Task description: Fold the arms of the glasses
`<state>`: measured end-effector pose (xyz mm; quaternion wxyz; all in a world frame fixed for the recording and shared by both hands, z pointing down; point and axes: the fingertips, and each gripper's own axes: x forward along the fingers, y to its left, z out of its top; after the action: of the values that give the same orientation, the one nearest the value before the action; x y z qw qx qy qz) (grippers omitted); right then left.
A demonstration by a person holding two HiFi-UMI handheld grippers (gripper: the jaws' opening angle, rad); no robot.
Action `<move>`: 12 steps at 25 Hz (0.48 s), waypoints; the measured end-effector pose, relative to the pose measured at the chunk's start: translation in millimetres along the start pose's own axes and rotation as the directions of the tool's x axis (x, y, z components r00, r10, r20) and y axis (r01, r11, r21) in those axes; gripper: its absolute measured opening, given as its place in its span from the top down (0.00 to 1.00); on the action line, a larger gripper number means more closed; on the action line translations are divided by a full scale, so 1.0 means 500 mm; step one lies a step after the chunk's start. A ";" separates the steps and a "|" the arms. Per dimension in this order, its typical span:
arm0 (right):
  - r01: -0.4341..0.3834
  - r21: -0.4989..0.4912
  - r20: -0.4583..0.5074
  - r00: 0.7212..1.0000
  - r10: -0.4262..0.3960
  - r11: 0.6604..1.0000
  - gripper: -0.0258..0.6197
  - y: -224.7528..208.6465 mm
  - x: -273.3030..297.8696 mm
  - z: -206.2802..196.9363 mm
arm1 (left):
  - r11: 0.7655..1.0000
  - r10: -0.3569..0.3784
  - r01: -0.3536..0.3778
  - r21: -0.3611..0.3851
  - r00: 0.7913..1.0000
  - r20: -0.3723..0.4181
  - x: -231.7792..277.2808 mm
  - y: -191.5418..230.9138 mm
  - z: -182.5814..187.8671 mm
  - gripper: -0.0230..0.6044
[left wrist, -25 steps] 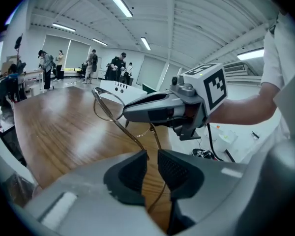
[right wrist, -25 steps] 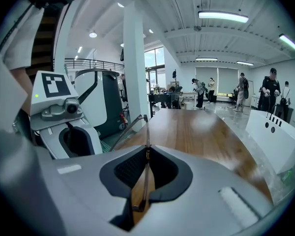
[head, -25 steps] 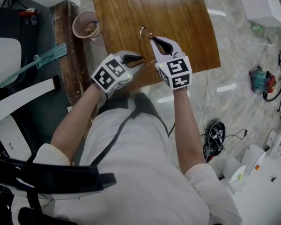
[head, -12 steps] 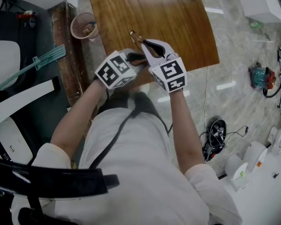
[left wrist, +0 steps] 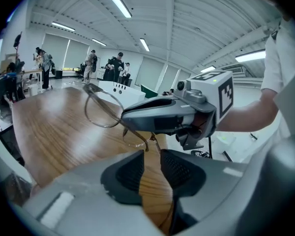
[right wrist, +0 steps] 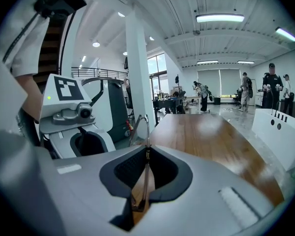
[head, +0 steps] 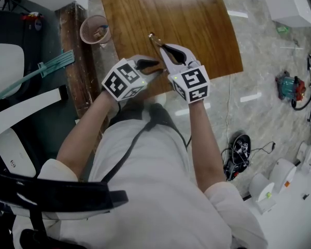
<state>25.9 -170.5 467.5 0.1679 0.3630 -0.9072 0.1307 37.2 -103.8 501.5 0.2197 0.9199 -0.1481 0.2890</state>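
Since a second ago, the right gripper (head: 161, 47) and the glasses (head: 154, 38) have swung a little left. The left gripper (head: 153, 65) has barely shifted.

Glasses are held up off the counter (head: 197, 19), above its near edge. Only their far tip shows in the head view.

Right gripper (right wrist: 146, 173): fingers clenched on the thin wire of the glasses (right wrist: 146, 132), which runs straight up out of the pinch.

Left gripper (left wrist: 152, 168): fingers slightly parted, wood visible through the gap. One arm tip of the glasses (left wrist: 103, 107) hangs right at the mouth. It doesn't look pinched to me.

Both lenses sit just beyond, against the nose of the right gripper (left wrist: 130, 118). In the right gripper view, the left gripper (right wrist: 91, 144) sits close by on the left.

My read on handling:
- Very light, so weight is no issue, but the smooth wire could twist or slip in the pads.
- The thin frame is springy and bends easily; the lenses scratch or pop under squeeze.
- Hold the front near the hinge or bridge on metal, never across a lens. The right grip looks acceptable.
- The arm only pivots in the hinge plane. I'd push it mid-length with the left fingers, sweeping toward the lenses with low force.
- Off-plane load would go into the hinge, so I'd square the left gripper to the arm first.
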 end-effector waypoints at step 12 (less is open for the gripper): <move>0.202 0.124 0.071 0.975 -0.211 0.972 0.92 -0.131 -0.104 -0.011 | 0.965 0.092 -0.070 -0.251 0.993 0.077 -0.102 0.009 -0.087 0.76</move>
<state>108.5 -182.5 459.1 0.1210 0.4698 -0.8615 0.1499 -25.0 -78.9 504.7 0.3142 0.8903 -0.2299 0.2363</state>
